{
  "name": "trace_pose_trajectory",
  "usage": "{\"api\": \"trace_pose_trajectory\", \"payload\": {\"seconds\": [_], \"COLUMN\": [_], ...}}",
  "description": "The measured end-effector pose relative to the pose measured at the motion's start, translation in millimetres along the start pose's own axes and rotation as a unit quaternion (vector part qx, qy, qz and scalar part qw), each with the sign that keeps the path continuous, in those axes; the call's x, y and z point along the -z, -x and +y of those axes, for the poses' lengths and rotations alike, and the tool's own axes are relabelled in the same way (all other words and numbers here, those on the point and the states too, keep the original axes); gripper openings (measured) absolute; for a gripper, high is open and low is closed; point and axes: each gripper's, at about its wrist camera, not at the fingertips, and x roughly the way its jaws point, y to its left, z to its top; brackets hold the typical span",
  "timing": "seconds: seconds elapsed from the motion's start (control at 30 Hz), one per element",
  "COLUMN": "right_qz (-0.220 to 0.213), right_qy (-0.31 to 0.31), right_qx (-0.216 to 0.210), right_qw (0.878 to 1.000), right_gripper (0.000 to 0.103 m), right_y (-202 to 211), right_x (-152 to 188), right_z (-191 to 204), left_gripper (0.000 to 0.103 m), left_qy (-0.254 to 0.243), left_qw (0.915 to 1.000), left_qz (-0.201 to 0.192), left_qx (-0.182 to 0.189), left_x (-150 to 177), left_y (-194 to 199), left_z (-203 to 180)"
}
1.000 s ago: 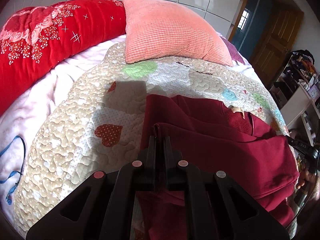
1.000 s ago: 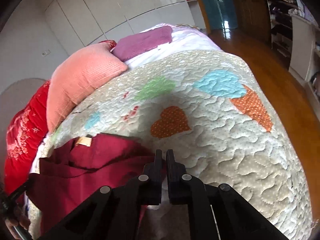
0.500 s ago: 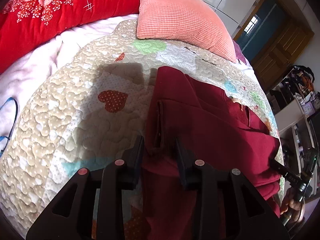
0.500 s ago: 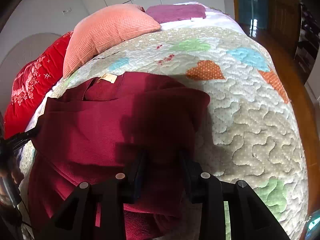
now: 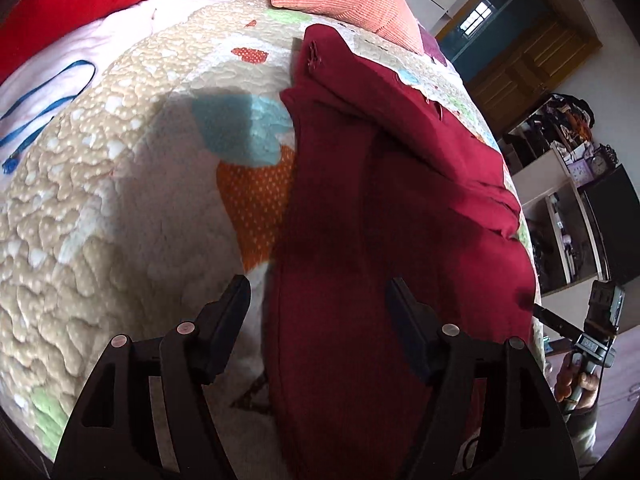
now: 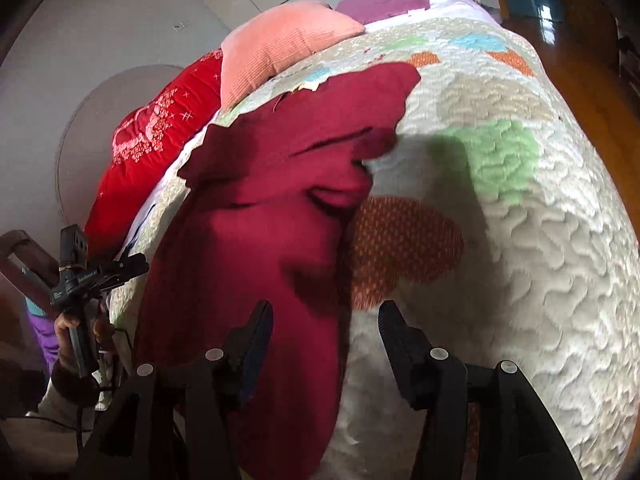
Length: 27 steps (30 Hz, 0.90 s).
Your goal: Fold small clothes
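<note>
Nearest in each wrist view stands a claw with its jaws spread: the left claw (image 5: 316,300) and the right claw (image 6: 326,320) have both just been opening, and though the dark red garment (image 5: 384,208) runs between each pair of jaws, neither pair presses on it. That garment, the one piece of clothing being folded, lies loose on the quilted bedspread (image 5: 100,220), its upper part doubled down over itself, one side edge under each claw. I judge that a fold has just been laid and released; the next move calls for fresh holds, probably on a free edge or the hem, so the cloth can be doubled again without dragging the layers apart. Further off, each view catches the opposite hand on its handle: the person's right hand (image 5: 580,384) and left hand (image 6: 80,332). Beyond the garment lie one salmon pillow (image 6: 276,40), one red floral quilt (image 6: 152,136), one purple cushion (image 6: 384,2) and one blue cord (image 5: 44,108) on the pale sheet
</note>
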Motion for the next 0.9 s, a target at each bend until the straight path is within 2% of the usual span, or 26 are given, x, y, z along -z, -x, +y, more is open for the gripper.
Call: {"api": "trace_pose_trajectory", "payload": {"seconds": [0.07,0.17,0.37,0.5,0.57,0.7,0.73,0.8,0.83,0.9], "right_qz": [0.006,0.009,-0.001,-0.014,-0.021,-0.029,-0.03,-0.029,-0.029,-0.023], "right_qy": [-0.011,-0.017,-0.009,-0.009,-0.002,0.001,0.006,0.019,0.021,0.02], "right_qx": [-0.006,-0.032,-0.061,-0.078,-0.078,-0.081,-0.08,-0.073,-0.073,-0.08], "right_qw": [1.0,0.999,0.998,0.997,0.997,0.996,0.996,0.997,0.997,0.996], "right_gripper": [0.053,0.055,0.055,0.056,0.056,0.056,0.054,0.037,0.032,0.016], "right_y": [1,2,-5,-12,-12,-15,-16,-18,-19,-22], "right_x": [21,41,55,60,62,61,59,59,59,58], "right_z": [-2,-1,7,11,14,17,20,23,24,29], "left_gripper": [0.07,0.07,0.07,0.071,0.081,0.085,0.085,0.085,0.081,0.063], "left_qy": [0.001,0.03,0.071,0.062,0.051,0.026,0.018,-0.002,-0.012,-0.021], "left_qw": [1.0,0.9994,0.9972,0.9978,0.9983,0.9986,0.9986,0.9985,0.9983,0.9978], "left_qz": [0.009,0.015,0.017,0.023,0.027,0.047,0.05,0.052,0.051,0.046], "left_qx": [-0.001,0.003,0.01,-0.004,-0.001,-0.008,-0.01,-0.019,-0.026,-0.043], "left_x": [20,46,71,74,75,75,73,74,75,77], "left_y": [4,7,12,11,10,4,2,0,-1,0], "left_z": [-2,3,7,-1,-4,-13,-14,-19,-21,-23]}}
